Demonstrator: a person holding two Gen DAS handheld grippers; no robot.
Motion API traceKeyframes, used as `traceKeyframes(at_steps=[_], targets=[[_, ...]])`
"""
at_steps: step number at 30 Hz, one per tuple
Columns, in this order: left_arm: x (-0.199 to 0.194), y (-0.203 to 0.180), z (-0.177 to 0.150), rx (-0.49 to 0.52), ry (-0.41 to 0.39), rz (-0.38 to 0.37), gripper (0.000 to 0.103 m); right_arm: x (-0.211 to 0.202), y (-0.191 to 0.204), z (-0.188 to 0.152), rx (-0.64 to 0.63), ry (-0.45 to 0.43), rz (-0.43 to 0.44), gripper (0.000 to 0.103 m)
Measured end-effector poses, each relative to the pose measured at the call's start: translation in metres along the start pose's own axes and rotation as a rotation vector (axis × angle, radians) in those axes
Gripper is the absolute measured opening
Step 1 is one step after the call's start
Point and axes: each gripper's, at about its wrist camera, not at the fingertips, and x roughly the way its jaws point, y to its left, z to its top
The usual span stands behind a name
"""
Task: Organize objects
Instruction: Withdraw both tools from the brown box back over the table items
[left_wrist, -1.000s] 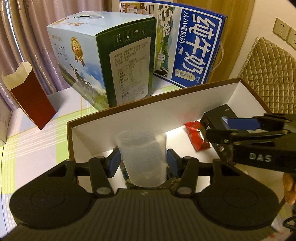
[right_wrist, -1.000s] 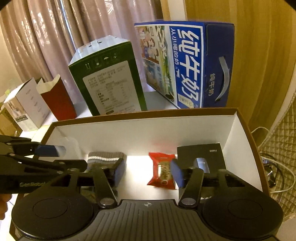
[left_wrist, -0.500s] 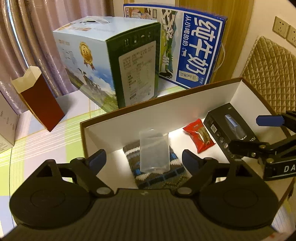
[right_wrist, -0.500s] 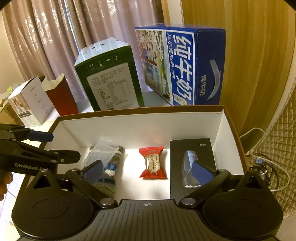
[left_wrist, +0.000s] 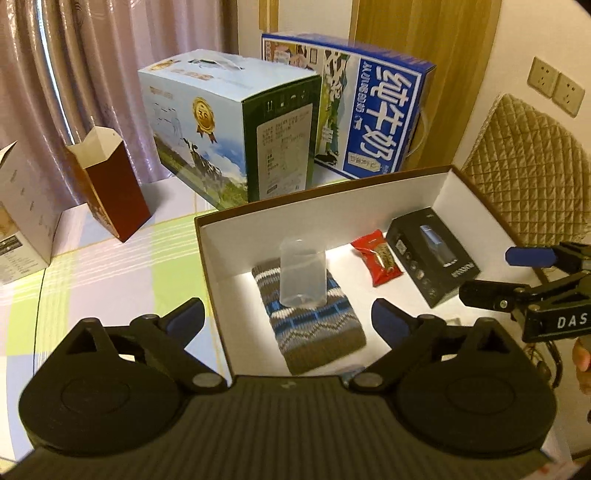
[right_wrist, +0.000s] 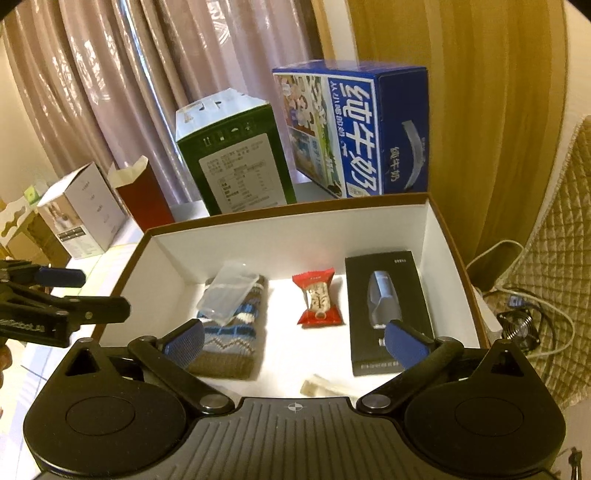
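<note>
A brown box with white walls (left_wrist: 325, 206) (right_wrist: 295, 236) holds a knitted striped sock (left_wrist: 310, 325) (right_wrist: 229, 339). A clear plastic cup (left_wrist: 303, 273) (right_wrist: 229, 291) lies on top of the sock. Beside it are a red snack packet (left_wrist: 376, 256) (right_wrist: 317, 302) and a black product box (left_wrist: 432, 254) (right_wrist: 388, 314). My left gripper (left_wrist: 288, 317) is open, raised above the sock and cup, holding nothing. My right gripper (right_wrist: 295, 341) is open above the box's near side, also holding nothing. A small pale item (right_wrist: 325, 387) lies near the box's front wall.
Behind the box stand a green and blue milk carton (left_wrist: 236, 129) (right_wrist: 236, 162) and a blue milk case (left_wrist: 365, 118) (right_wrist: 354, 129). A dark red open carton (left_wrist: 110, 184) (right_wrist: 142, 195) and a white box (right_wrist: 81, 214) sit left. A quilted chair back (left_wrist: 528, 170) is right.
My left gripper let go of the clear cup, opened wide and pulled back and up; the cup now lies on the sock. The right gripper opened wider and rose.
</note>
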Motion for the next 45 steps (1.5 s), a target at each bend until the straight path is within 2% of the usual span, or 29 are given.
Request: traceKeyframes(at_steps=[5, 18, 29, 45], targets=[[-0.028, -0.004, -0.014, 0.009, -0.018, 0.012, 0.097, -0.023, 0.007, -0.010, 0.012, -0.014, -0.013, 0.101], [-0.089, -0.005, -0.054, -0.043, -0.050, -0.015, 0.097, -0.078, 0.030, -0.037, 0.079, -0.052, 0.019, 0.101], [-0.127, 0.007, -0.099, -0.082, -0.040, -0.017, 0.097, -0.107, 0.051, -0.064, 0.107, -0.061, 0.026, 0.101], [-0.167, 0.041, -0.162, -0.125, -0.012, 0.021, 0.097, -0.118, 0.094, -0.114, 0.101, 0.017, 0.036, 0.101]])
